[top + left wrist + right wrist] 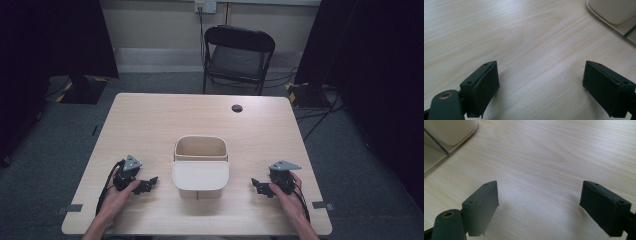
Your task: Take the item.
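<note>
Standing at the middle of the pale wood-grain table (150, 120): a cream plastic bin (200, 167), rounded corners, smooth matte walls. Flanking the bin, left gripper (145, 185) and right gripper (260, 187), black jaws spread wide, holding nothing.

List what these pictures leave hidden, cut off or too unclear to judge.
- Beige bin, high view: its near half lies under a lid-like cover, so what it holds there is hidden.
- Same bin, both gripper views: cut off by the frame's corner.
- Dark round spot on the table, high view: too small to tell hole from cap.
- Person's forearms, high view: cut off by the bottom edge.
</note>
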Tool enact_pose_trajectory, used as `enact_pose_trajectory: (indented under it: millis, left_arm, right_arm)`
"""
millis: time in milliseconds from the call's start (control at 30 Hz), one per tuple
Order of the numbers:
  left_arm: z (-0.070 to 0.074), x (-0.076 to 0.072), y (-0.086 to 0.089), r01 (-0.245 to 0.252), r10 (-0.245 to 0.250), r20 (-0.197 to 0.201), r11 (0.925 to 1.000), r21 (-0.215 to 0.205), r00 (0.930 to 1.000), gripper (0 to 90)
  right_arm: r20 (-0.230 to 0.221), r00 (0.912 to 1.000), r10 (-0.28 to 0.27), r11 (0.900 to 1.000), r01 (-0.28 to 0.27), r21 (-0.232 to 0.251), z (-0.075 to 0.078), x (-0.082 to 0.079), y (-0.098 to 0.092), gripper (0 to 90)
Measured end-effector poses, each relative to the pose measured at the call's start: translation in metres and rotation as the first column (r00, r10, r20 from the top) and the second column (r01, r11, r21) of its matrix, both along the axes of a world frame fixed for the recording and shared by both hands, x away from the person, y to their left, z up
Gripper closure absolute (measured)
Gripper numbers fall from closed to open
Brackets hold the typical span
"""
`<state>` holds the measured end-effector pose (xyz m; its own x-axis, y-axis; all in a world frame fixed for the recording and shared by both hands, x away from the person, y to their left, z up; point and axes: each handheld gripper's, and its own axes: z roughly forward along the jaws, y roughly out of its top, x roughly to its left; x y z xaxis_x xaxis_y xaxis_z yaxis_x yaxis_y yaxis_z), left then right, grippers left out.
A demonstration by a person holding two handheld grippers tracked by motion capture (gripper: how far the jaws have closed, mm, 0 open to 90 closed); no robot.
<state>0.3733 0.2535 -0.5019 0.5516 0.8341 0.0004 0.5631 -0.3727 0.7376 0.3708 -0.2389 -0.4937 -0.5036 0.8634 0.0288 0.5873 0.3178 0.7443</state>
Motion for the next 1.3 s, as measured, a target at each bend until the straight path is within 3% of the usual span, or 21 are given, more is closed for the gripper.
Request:
enact_pose_trajectory:
  millis: [333,667,1300]
  left_arm:
    - [0.000,0.000,0.000,0.000,0.000,0.000,1.0000,0.000,1.0000,13.0]
    - [0.000,0.000,0.000,0.000,0.000,0.000,1.0000,0.000,1.0000,13.0]
    - [0.000,0.000,0.000,0.000,0.000,0.000,1.0000,0.000,1.0000,13.0]
  right_arm:
    - [-0.004,0.9985,0.054,0.997,-0.054,0.053,0.012,-0.006,0.004,14.6]
    - [0.031,0.9922,0.120,0.986,-0.123,0.115,0.028,-0.015,0.011,14.8]
    - [0.093,0.9643,0.248,0.952,-0.260,0.160,0.047,-0.035,0.039,14.6]
